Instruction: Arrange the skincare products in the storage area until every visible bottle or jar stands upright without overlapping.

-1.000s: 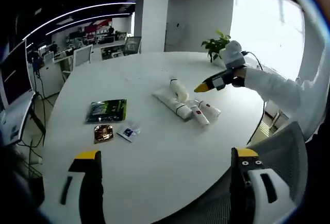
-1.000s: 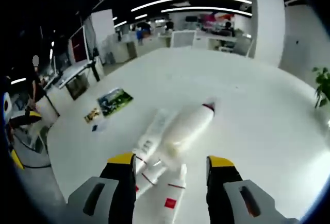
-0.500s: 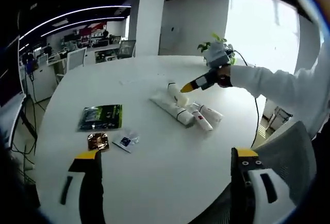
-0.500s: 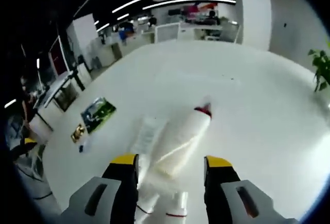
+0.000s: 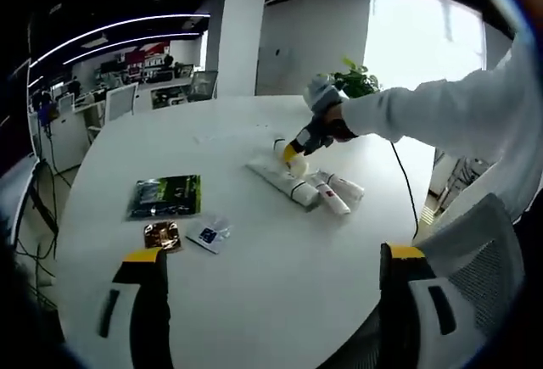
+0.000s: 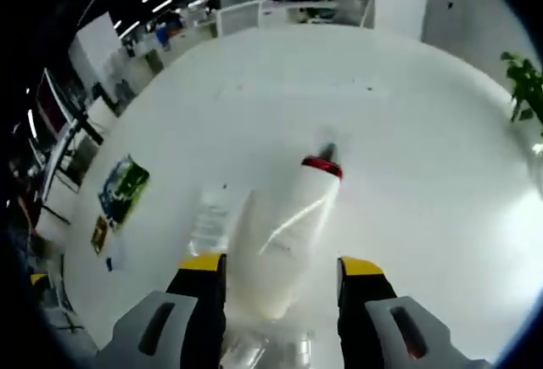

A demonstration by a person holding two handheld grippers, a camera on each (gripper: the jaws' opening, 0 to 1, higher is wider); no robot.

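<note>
The right gripper (image 6: pixel 276 280) has come down over the past second onto the white bottle with a red collar (image 6: pixel 284 233), which lies on its side on the white surface (image 6: pixel 424 174). Its yellow-tipped jaws now stand apart on either side of the bottle's lower body, where a second ago they hung above the whole cluster. Whether the pads already touch the bottle is hard to judge from the right gripper view; they look close but not clamped.

In the left gripper view the right gripper (image 5: pixel 294 147) reaches in at the end of a white sleeve (image 5: pixel 424 114) and meets the pile of skincare products (image 5: pixel 304 184), which are all still lying flat and touching one another. The flat white tube (image 5: pixel 280 178) lies just beside the bottle.

The left gripper (image 5: pixel 271 301) hangs well back from the pile, jaws wide apart and empty. A green packet (image 5: pixel 165 195) and small sachets (image 5: pixel 187 235) lie apart on the surface.

Nothing stands upright yet, so the task is at its start; the next step is probably to close on this bottle and tip it up.
</note>
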